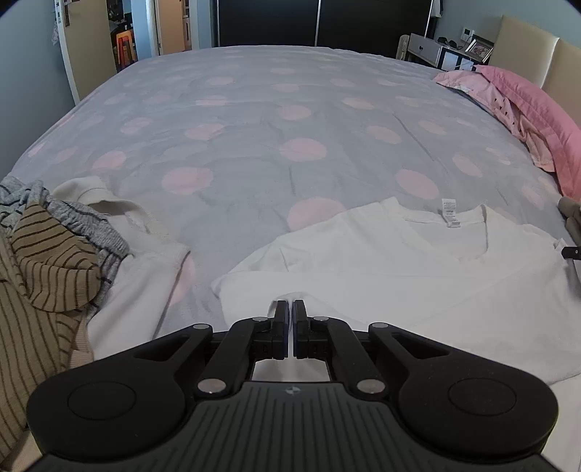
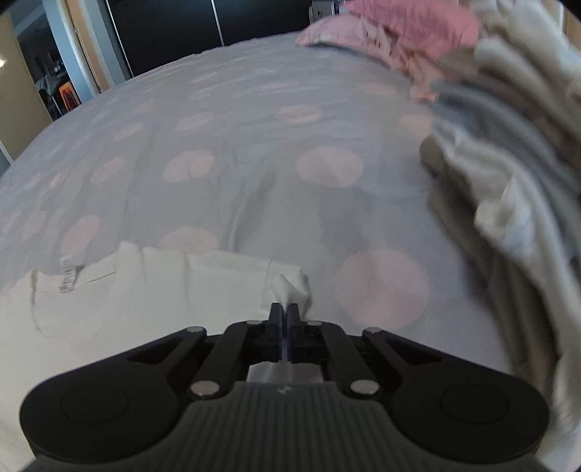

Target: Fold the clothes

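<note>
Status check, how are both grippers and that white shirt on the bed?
Left gripper shut on white shirt. Right gripper shut on its sleeve end. Shirt flat on bedspread; nothing blocking.

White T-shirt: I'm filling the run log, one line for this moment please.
white T-shirt flat on bed | left gripper shut on hem | right gripper shut on sleeve

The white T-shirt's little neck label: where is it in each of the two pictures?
Left wrist view: the label sits right of centre, at the collar of the white T-shirt, beyond the left claw.
Right wrist view: the label is at the far left, well left of the right claw.
Shared landmark: the pink pillows.
</note>
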### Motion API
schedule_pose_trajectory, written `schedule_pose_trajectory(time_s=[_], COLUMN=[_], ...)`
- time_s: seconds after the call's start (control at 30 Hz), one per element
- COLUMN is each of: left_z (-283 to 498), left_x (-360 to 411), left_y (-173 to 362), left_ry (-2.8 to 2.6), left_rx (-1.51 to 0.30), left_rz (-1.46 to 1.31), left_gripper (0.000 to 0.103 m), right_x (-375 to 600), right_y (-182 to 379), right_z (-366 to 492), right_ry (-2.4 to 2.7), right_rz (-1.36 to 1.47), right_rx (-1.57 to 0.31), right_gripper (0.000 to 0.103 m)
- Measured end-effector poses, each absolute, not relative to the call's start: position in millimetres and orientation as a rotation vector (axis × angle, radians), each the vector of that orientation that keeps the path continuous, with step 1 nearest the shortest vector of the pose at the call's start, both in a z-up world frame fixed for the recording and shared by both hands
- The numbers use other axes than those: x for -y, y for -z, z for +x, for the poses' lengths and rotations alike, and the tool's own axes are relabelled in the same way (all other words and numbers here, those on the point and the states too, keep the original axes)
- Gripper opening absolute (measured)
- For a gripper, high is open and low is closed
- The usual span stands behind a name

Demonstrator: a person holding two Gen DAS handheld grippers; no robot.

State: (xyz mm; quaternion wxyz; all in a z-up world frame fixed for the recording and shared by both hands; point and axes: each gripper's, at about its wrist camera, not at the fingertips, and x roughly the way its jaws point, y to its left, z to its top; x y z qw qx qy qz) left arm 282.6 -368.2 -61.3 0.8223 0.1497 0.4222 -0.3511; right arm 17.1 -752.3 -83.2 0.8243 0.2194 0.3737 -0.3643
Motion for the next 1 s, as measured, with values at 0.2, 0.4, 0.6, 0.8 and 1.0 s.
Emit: schedule_pose_trajectory(time_s=[0.2, 0.4, 0.6, 0.8, 1.0], left_z=[286.0, 290.1, 281.4, 252.6, 231.8], left_x=[393.6, 387.5, 359.8, 340.6, 334.5], left_y=[72.9, 67.9, 58.4, 66.5, 83.3], left_ry=[0.765, 0.771, 0.851, 0.934, 0.973], left_rx=[-0.91, -0.9, -0.889, -0.858, -0.822], left_rz=[0.325, 0.305, 0.266, 0.382, 0.537], left_gripper=[0.0, 0.012, 0.021, 0.021, 0.021], right_x=[771.1, 763.7, 740.0, 695.4, 661.7], right_y=[90.5, 93.3, 66.2, 58.1, 51.7], right_z=[13.8, 10.6, -28.9, -69.0, -107.0], right_ry=[0.823, 0.867, 0.823, 0.729, 0.647], right_rz=[0.428, 0.411, 0.411, 0.429, 0.433], right_rx=[-0.844, -0.864, -0.817, -0.854, -0.887], right_gripper=[0.002, 0.023, 0.033, 0.039, 0.04])
